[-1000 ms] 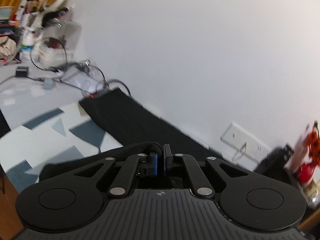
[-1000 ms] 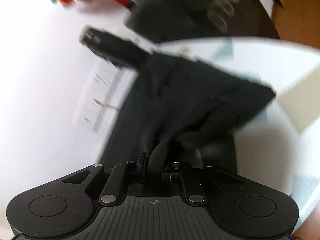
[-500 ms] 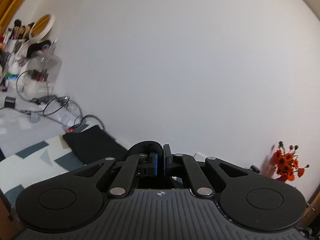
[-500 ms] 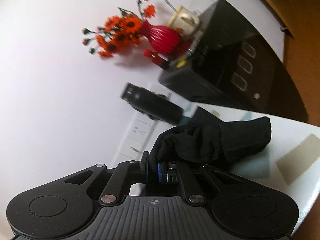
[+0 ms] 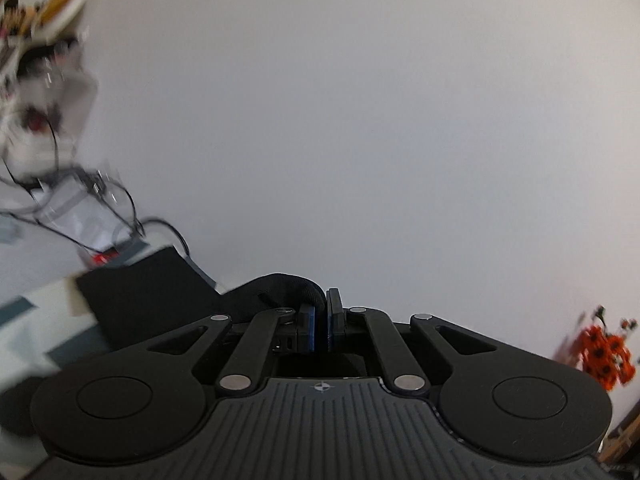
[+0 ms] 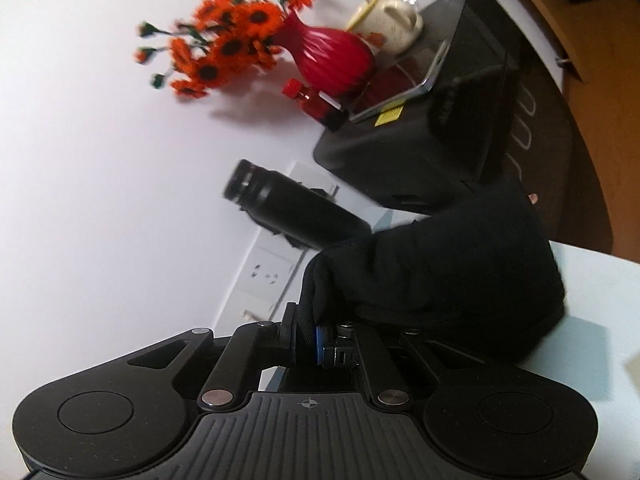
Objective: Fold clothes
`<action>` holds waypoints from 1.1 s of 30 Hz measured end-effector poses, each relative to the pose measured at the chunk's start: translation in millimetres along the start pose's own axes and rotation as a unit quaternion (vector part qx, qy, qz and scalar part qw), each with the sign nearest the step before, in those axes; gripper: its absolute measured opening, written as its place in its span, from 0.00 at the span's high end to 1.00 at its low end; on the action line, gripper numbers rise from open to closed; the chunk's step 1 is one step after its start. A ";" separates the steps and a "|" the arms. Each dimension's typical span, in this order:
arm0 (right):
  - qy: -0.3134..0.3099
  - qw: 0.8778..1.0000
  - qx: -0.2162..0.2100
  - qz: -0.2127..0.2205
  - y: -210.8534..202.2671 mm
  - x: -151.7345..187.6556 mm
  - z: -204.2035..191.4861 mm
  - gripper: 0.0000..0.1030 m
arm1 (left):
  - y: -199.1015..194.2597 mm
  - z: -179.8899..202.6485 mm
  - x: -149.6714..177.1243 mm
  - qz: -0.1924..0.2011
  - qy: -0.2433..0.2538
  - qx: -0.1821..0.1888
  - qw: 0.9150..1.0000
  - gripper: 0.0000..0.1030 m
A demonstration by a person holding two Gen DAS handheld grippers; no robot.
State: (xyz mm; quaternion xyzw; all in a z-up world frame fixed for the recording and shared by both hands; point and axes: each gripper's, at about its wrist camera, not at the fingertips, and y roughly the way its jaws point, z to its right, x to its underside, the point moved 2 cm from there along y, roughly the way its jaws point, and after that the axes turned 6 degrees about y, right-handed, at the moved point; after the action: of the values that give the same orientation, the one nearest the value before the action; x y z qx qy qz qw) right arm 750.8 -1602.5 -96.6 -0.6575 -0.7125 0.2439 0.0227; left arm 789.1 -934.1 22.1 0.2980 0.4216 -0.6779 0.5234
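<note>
Your left gripper [image 5: 320, 326] pinches a thin edge of the black garment [image 5: 160, 296] at lower centre; your right gripper [image 6: 306, 336] clamps a thicker bunch. Risk: the thin edge may slip, or swinging cloth may topple the black bottle [image 6: 296, 210].

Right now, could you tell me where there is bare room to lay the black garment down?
Free: the patterned tabletop left of the black garment, and the pale tabletop right of it. Crowded: the cables and the black bottle.
</note>
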 end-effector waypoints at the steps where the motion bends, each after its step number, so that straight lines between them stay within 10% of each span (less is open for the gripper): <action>1: 0.001 1.000 0.012 0.001 16.1 -0.5 -4.1 0.93 | 19.9 -4.0 -0.3 -0.006 -0.008 -0.004 1.000 0.95; 10: -0.027 0.993 0.107 0.034 133.0 16.7 -16.8 0.93 | 185.6 -43.5 29.9 -0.082 -0.020 -0.040 0.996 0.95; 23: -0.052 0.983 0.169 0.042 203.8 26.5 -7.4 0.91 | 314.4 -49.7 65.2 -0.161 0.035 -0.083 0.983 0.88; 25: -0.060 0.981 0.180 0.041 213.1 28.0 -5.4 0.85 | 327.7 -47.6 74.6 -0.182 0.062 -0.082 0.978 0.72; 27: -0.068 0.978 0.191 0.040 222.4 29.5 -3.3 0.69 | 341.5 -44.1 82.3 -0.219 0.087 -0.060 0.970 0.20; 29: -0.047 0.978 0.195 0.046 218.2 31.3 -2.3 0.40 | 346.8 -38.5 83.2 -0.249 0.109 -0.038 0.962 0.18; 33: -0.008 0.989 0.146 0.030 193.1 40.6 -11.6 0.37 | 331.5 -31.2 66.5 -0.290 0.112 0.015 0.950 0.17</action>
State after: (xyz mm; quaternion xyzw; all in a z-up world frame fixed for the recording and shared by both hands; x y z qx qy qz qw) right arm 928.3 -1557.2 -170.9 -0.6665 -0.6492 0.3511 0.1051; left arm 1088.2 -969.1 -134.8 0.2450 0.5358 -0.7686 0.2492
